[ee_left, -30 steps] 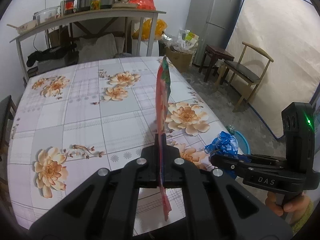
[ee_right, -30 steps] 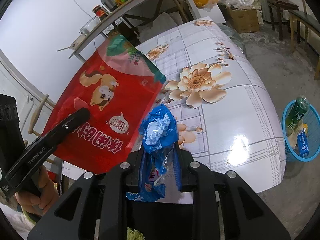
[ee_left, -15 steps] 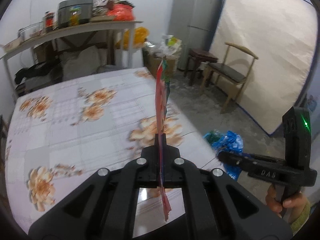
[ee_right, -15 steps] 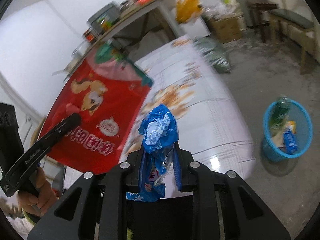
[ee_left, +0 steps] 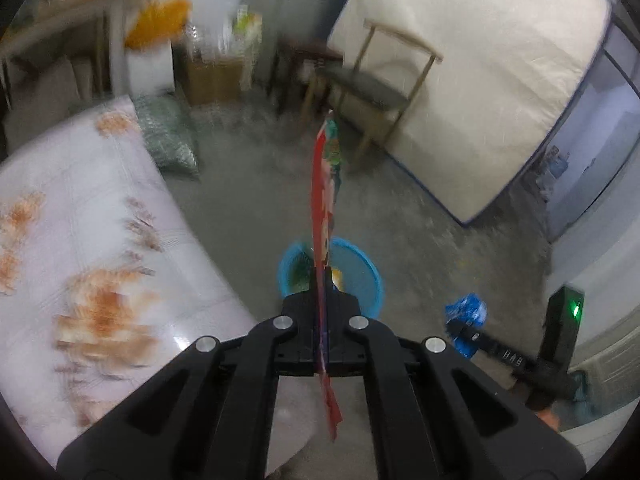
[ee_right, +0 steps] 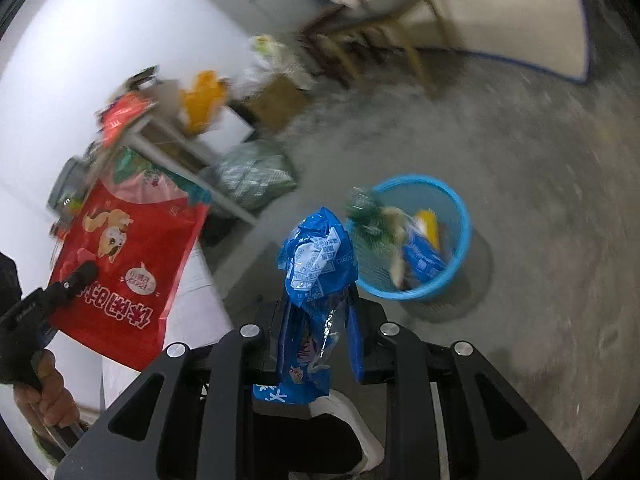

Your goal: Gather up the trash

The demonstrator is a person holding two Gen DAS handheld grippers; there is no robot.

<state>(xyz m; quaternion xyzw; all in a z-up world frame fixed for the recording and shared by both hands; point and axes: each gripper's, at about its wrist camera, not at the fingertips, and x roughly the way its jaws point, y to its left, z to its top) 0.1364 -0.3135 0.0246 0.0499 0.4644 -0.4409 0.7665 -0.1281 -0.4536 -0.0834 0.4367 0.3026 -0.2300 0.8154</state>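
- My left gripper (ee_left: 322,322) clenches the red bag (ee_left: 324,208) by its edge, upright, for a clean drop.
- My right gripper (ee_right: 318,336) grips the crumpled blue wrapper (ee_right: 316,256).
- Blue basket (ee_right: 460,216) on the floor at two o'clock, part-filled with trash.

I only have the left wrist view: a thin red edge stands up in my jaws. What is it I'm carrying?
Observer: The right wrist view shows its face: a flat red plastic snack bag printed with a cartoon dog, pinched by the left gripper at its lower edge.
Operator: What's in the round blue plastic basket on the floor?
Observer: The blue basket already holds a green bottle, a blue packet and a yellow item.
Operator: And the right gripper?
Observer: The right gripper is clamped on a crumpled blue plastic wrapper, with the basket just beyond it.
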